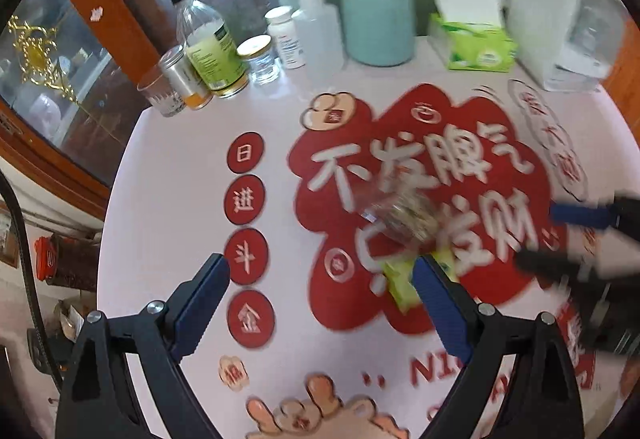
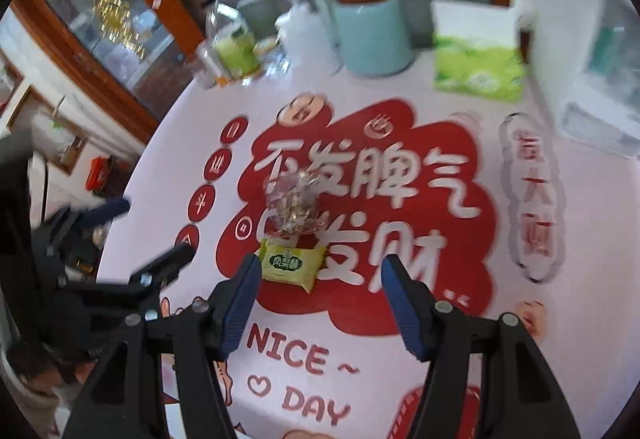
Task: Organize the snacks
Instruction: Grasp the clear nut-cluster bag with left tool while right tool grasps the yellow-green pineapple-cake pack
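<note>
The yellow snack packet [image 2: 289, 264] lies flat on the worktop [image 2: 460, 351], its long axis running left to right and tilted slightly, just in front of a clear bag of snacks [image 2: 292, 208]. The right claw [image 2: 320, 279] points steeply down above the packet, jaws apart, nothing between them. The left claw [image 1: 320, 279] hangs beside it, spread wide and empty. A teal lidded jar [image 1: 378, 19] stands at the back.
</note>
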Tool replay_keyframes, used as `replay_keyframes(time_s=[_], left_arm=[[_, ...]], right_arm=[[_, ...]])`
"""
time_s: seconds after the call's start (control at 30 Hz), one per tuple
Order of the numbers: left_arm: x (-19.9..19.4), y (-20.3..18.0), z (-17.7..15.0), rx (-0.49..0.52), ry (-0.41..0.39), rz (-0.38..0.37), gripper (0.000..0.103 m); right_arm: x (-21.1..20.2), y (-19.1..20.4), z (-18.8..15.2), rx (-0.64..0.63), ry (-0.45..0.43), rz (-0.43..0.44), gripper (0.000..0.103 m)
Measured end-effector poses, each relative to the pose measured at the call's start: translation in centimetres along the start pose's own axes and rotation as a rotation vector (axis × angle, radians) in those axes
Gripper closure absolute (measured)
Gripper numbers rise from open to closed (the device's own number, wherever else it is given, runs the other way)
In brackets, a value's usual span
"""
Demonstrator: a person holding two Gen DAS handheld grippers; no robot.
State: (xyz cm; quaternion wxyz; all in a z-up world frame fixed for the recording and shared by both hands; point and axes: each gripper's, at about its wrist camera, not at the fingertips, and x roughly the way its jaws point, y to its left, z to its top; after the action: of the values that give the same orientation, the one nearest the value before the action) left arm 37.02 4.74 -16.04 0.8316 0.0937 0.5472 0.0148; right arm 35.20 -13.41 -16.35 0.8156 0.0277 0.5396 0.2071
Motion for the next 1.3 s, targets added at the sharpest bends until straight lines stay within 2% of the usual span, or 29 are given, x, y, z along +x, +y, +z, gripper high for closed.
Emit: replay_keyframes(time_s=[0.2, 0.37, 0.6, 0.77, 0.8, 0.83, 0.9, 1.03, 1.2, 1.3], left_arm=[[3.0, 2.8, 2.7, 0.012, 0.052, 0.007, 0.011], [4.7, 4.1, 2.9, 0.056, 0.071, 0.028, 0.011], [6.8, 5.2, 2.0, 0.060, 0.107, 0.017, 0.011], [7.7, 4.8, 2.0, 0.053, 0.115, 0.003, 0.011], [7.9, 4.4, 2.0, 0.055, 0.115, -0.004, 0.011], [7.9, 4.1, 2.2, 0.059, 0.115, -0.009, 0.011], [8.1, 3.1, 2.4, 0.066, 0.115, -0.019, 0.011], [9.0, 0.7, 3.0, 0.075, 0.128, -0.059, 0.011], [10.3, -2.4, 4.2, 0.044, 0.152, -0.131, 0.011], [11.4, -4.0, 4.8, 0.017, 0.187, -0.149, 0.011]], right_arm=[[5.7, 2.5, 0.2, -0.213, 0.077, 0.013, 0.040], [9.2, 4.1, 0.0, -0.371, 0.132, 0.065, 0.040], [11.7, 5.2, -0.2, -0.497, 0.183, 0.122, 0.039], [11.8, 6.4, -0.7, -0.575, 0.219, 0.165, 0.039], [11.7, 6.5, -0.9, -0.591, 0.217, 0.156, 0.040], [11.6, 6.7, -1.2, -0.616, 0.208, 0.132, 0.046], [11.2, 6.7, -1.8, -0.654, 0.181, 0.073, 0.063], [10.1, 4.2, -1.8, -0.543, 0.177, 0.088, 0.066], [8.0, -0.4, -2.5, -0.417, 0.136, 0.050, 0.067], [6.9, -2.8, -2.8, -0.344, 0.118, 0.021, 0.066]])
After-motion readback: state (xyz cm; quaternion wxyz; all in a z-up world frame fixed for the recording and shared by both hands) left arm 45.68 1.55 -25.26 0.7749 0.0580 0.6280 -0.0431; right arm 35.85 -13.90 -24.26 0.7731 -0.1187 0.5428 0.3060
